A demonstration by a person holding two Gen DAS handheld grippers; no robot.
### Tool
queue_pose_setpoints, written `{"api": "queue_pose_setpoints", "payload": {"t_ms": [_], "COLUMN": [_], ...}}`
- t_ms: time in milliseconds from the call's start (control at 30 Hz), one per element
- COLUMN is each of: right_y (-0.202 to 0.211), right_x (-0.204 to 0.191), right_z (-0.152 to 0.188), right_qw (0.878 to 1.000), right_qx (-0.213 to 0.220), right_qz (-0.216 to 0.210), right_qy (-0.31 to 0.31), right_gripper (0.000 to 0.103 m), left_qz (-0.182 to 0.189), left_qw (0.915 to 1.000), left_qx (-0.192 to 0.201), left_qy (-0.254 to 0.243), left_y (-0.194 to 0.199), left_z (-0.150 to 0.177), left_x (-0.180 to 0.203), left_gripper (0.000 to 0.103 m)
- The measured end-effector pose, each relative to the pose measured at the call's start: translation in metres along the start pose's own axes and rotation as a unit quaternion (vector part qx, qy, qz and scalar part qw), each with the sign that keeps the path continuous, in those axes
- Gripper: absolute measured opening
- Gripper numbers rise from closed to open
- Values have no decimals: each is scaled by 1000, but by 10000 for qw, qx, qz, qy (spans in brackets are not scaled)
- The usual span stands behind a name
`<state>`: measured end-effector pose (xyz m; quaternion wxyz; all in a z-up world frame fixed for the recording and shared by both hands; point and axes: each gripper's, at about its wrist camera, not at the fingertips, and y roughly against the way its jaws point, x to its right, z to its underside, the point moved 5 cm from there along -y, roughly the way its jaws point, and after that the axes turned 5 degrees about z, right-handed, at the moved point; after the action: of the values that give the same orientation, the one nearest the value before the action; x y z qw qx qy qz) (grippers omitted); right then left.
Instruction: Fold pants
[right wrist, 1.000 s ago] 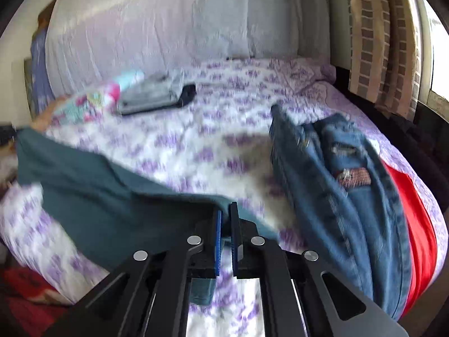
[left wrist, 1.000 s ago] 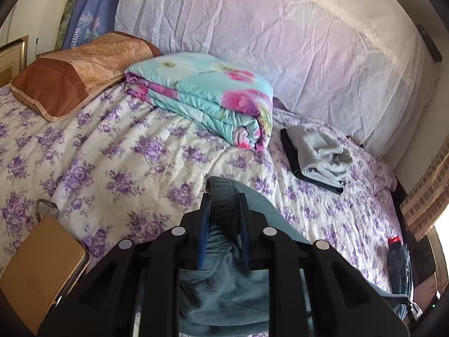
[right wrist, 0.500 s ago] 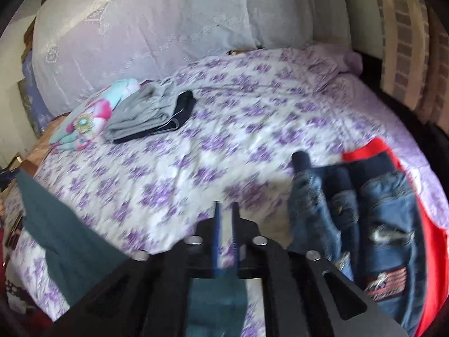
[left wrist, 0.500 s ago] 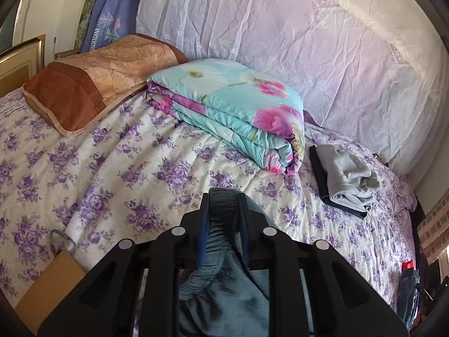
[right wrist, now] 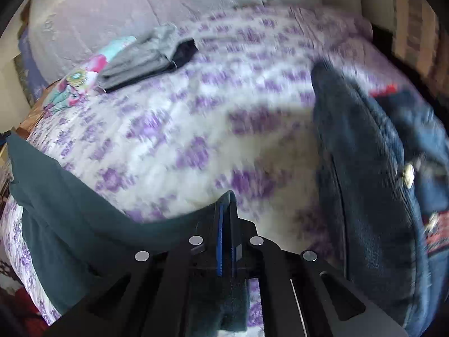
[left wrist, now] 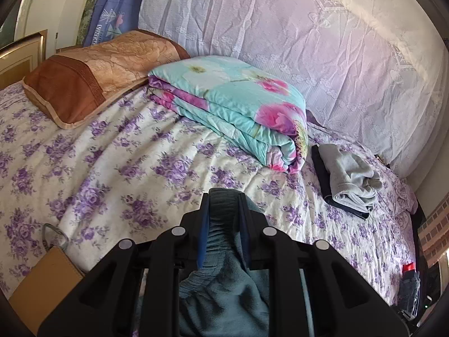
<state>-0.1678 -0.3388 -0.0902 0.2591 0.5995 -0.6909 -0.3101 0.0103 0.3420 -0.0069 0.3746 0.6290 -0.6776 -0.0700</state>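
The teal pants (left wrist: pixel 224 289) hang between my two grippers above the purple-flowered bed (left wrist: pixel 126 163). My left gripper (left wrist: pixel 224 205) is shut on their bunched elastic waistband. My right gripper (right wrist: pixel 226 205) is shut on the other end of the pants (right wrist: pixel 70 196), which stretch away to the left edge of the right wrist view. The right wrist view is blurred by motion.
A folded floral quilt (left wrist: pixel 233 104) and a brown pillow (left wrist: pixel 95 73) lie at the head of the bed. Folded grey and black clothes (left wrist: pixel 348 179) lie beside the quilt. Blue jeans (right wrist: pixel 373 196) on a red garment lie at the right. A tan bag (left wrist: pixel 42 289) is near left.
Both grippers moved forward over the bed with the pants held. The right wrist view swung toward the jeans and is now blurred.
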Motion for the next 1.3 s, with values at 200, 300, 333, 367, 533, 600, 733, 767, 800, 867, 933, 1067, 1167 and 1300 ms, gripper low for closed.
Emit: {"api": "queue_pose_setpoints", "payload": {"t_ms": [200, 300, 333, 367, 533, 600, 733, 767, 800, 867, 933, 1067, 1167, 1300], "right_y": [2, -30, -41, -59, -122, -130, -127, -125, -124, -125, -126, -124, -114, -112], "right_x": [13, 16, 19, 22, 25, 26, 25, 25, 25, 24, 24, 24, 28, 33], "right_z": [-104, -142, -149, -157, -146, -135, -127, -127, -128, -128, -128, -125, -129, -147], "right_qw": [9964, 9949, 9949, 9946, 9931, 9936, 9935, 9936, 9938, 9941, 9940, 9946, 9944, 9936], "right_qx": [774, 817, 765, 672, 228, 167, 137, 130, 118, 83, 62, 40, 182, 295], "right_qz": [249, 502, 566, 705, 1139, 1112, 1127, 1122, 1104, 1084, 1088, 1018, 1003, 1008], "right_qy": [-222, -304, -346, -368, -134, -99, 5, 0, -19, -56, -93, -177, -270, -404], "right_gripper": [4, 4, 4, 4, 4, 4, 4, 4, 4, 5, 5, 5, 5, 5], "left_qz": [-166, -703, -792, -804, -507, -728, -735, -632, -548, -394, -120, -202, -47, 89], "left_qw": [9996, 9963, 9953, 9956, 9968, 9906, 9855, 9855, 9851, 9842, 9770, 9811, 9902, 9966], "left_qx": [158, 473, 510, 423, -467, -847, -1251, -1396, -1506, -1688, -2124, -1865, -1328, -712], "left_qy": [186, -150, -244, -245, -408, -784, -878, -733, -622, -364, -118, -485, -434, -399], "left_y": [4, -1, -7, -17, -63, -77, -97, -103, -109, -126, -152, -153, -127, -97], "left_z": [-25, -41, -46, -50, -23, -4, 14, 16, 16, 19, 30, 36, 26, -9], "left_x": [-2, 5, 6, 6, 13, 15, 3, -2, -5, -14, -22, -13, -6, 0], "left_gripper": [17, 5, 5, 5, 11, 56, 62, 62, 62, 62, 62, 19, 17, 17]}}
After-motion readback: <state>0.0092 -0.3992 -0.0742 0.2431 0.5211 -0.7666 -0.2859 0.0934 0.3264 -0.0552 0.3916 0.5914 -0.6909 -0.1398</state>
